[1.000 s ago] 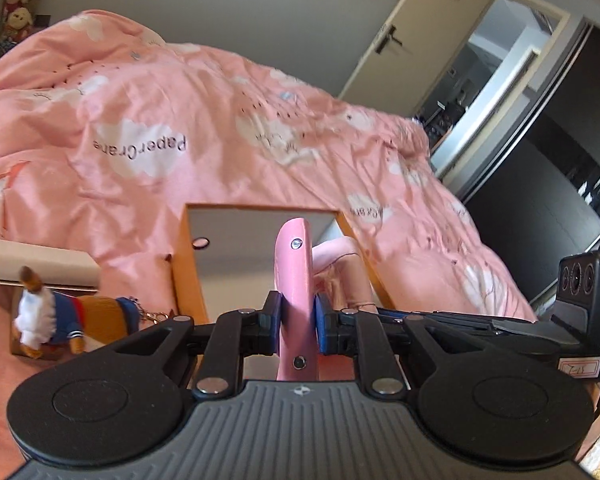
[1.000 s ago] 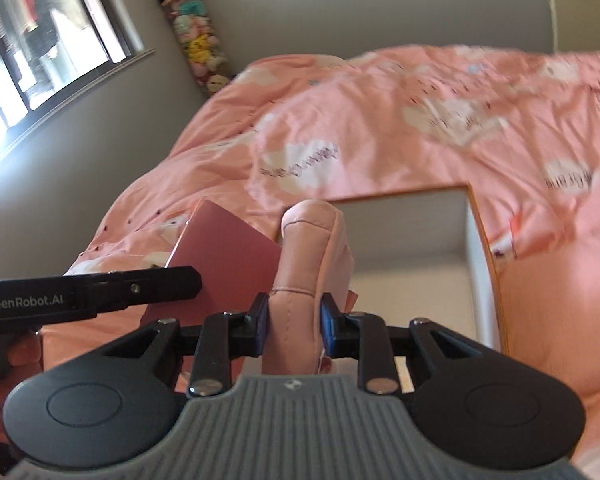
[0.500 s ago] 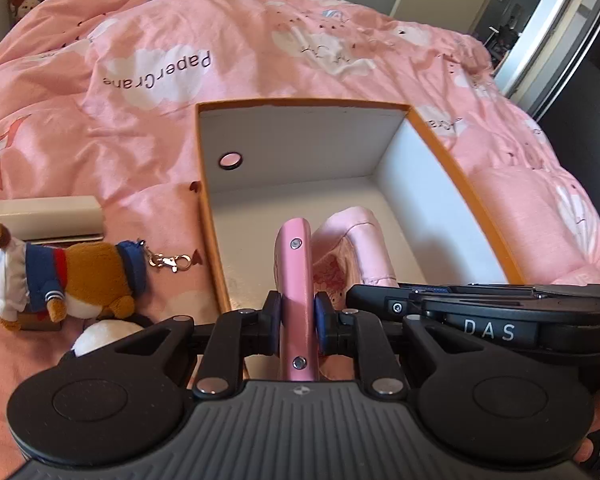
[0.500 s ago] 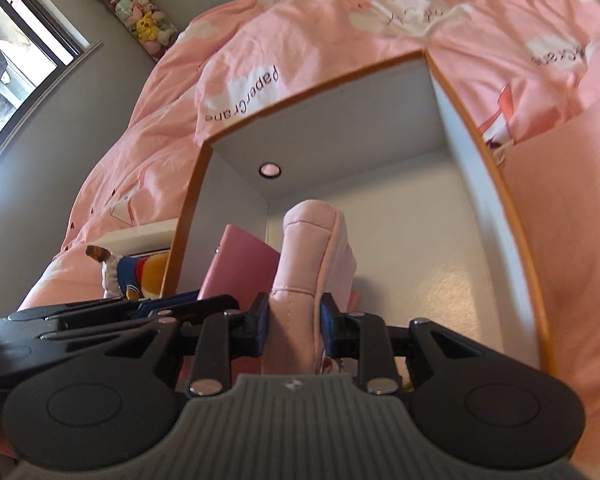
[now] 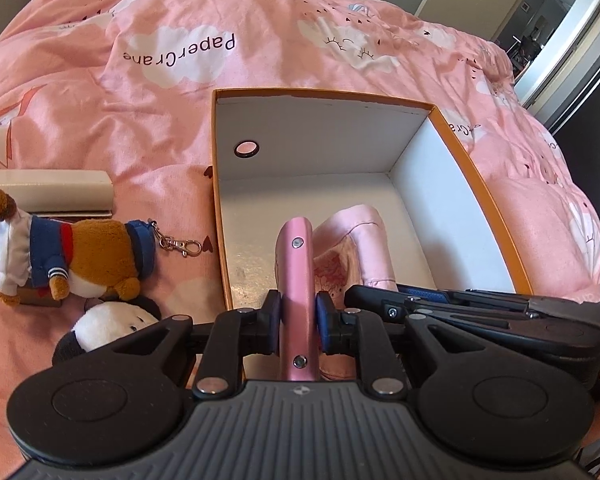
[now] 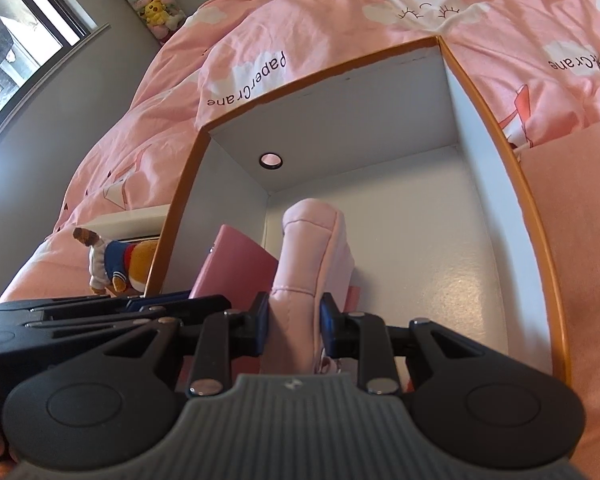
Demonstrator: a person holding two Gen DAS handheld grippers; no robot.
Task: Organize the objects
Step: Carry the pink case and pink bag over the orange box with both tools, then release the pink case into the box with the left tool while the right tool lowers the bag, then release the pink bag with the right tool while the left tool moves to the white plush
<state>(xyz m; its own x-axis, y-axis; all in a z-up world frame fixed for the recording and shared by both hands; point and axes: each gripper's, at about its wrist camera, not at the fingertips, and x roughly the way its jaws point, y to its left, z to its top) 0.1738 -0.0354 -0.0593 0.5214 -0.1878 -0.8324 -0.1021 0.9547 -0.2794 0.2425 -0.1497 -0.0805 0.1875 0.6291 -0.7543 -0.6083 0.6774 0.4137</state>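
Observation:
An open orange box [image 5: 476, 172] with white inner walls lies on the pink bedspread; it also shows in the right wrist view [image 6: 536, 216]. My left gripper [image 5: 298, 320] is shut on a flat pink metallic case [image 5: 296, 276], held edge-on over the box's near end. My right gripper [image 6: 294, 322] is shut on a soft pink pouch [image 6: 312, 256], held inside the box just right of the case [image 6: 236, 268]. The pouch also shows in the left wrist view [image 5: 360, 244].
Left of the box lie a brown plush dog keychain in a blue jacket [image 5: 72, 256], a black-and-white plush [image 5: 108, 324] and a white flat box [image 5: 44, 196]. A small round hole [image 5: 247, 148] is in the box's far wall.
Both grippers have moved down and forward with their objects, from above the bed to inside the box's near end. The box now looks much larger and closer.

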